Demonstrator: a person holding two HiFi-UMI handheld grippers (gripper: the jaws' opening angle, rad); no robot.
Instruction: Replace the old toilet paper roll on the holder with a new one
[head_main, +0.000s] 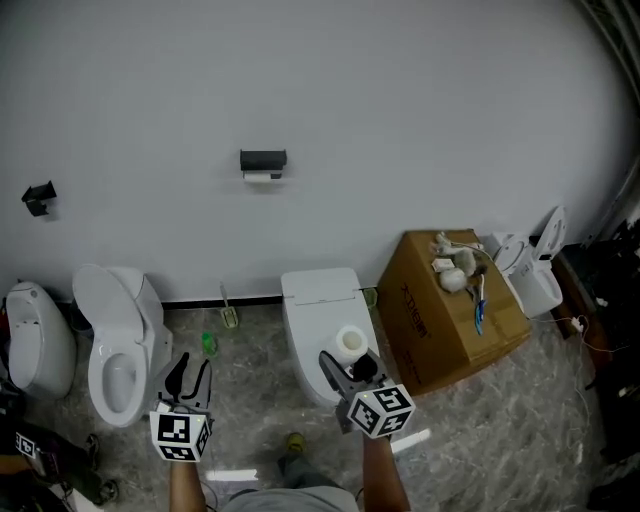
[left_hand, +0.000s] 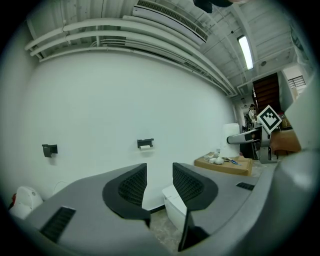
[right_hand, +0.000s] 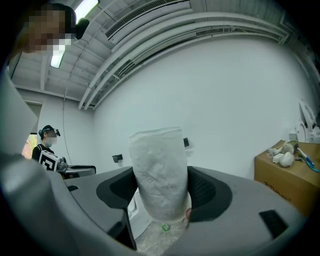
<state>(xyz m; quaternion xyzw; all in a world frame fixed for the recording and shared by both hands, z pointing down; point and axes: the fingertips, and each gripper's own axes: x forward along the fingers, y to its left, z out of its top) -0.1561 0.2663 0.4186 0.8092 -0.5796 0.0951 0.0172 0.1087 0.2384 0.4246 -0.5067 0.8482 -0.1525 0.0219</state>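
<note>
Right gripper view shows the right claw (right_hand: 161, 192) clamped on the new toilet paper roll (right_hand: 159, 172). The roll stands upright between the two dark pads, with its top well above them. So the fresh roll is in hand, and I judge that part of the job done.

The holder (head_main: 263, 159) is on the white wall, far ahead of both claws and higher than their tips. A thin white remnant, the old roll (head_main: 262, 177), hangs just under it (too small here to say how much paper is left). Nothing has been taken off yet.

The left claw (left_hand: 154, 186) has its jaws apart with nothing between them. Only the wall and the white toilet (head_main: 322, 295) show beyond the gap. From this claw the holder sits ahead and a little left of the gap, well clear of the pads. In the head view the left claw is level with the right one, off to its left and well apart from it.

What is left, as I read it, is nearly everything. Both claws have to reach the wall. The empty left claw looks the likely one to pull the old roll free. Then the new roll has to go onto the holder from the right claw.
</note>
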